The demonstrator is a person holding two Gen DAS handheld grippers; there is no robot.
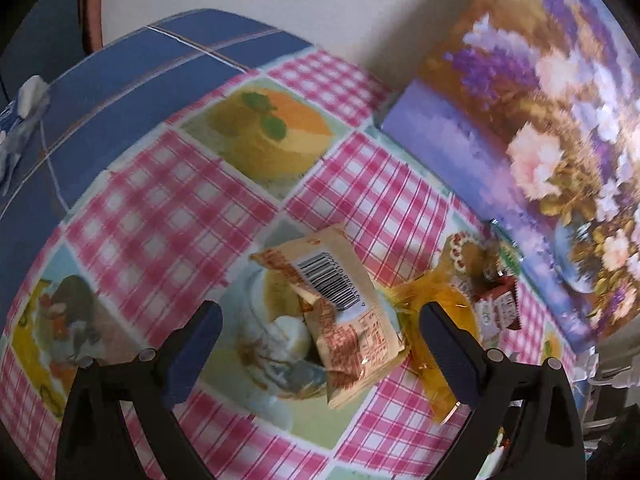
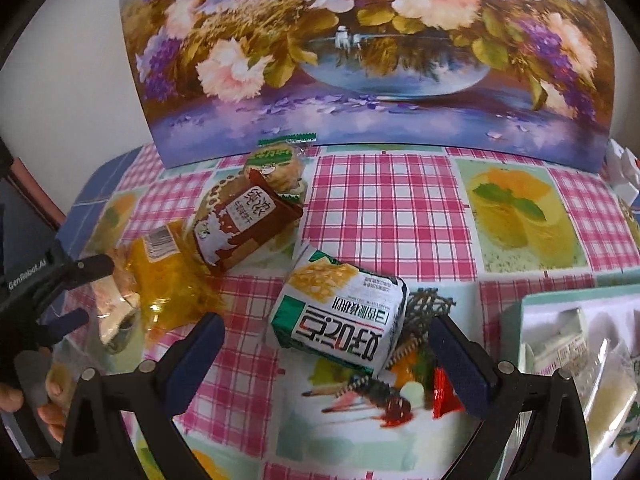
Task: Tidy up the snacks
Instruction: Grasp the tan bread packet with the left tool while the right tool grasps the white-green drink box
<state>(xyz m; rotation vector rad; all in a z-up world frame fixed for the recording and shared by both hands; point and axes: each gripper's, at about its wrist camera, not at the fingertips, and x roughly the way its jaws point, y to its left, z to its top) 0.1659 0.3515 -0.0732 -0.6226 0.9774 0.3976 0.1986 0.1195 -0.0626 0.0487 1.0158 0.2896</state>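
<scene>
The left gripper is wide apart with the tan packet lying right between its tips, long side pointing near to far. The right gripper is wide apart too, over the green packet.

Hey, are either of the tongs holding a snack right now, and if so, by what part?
Nothing is held. The left tongs stand open around the beige barcode-labelled snack packet, and the right tongs stand open around the white-and-green snack packet, both lying on the checked tablecloth.
</scene>
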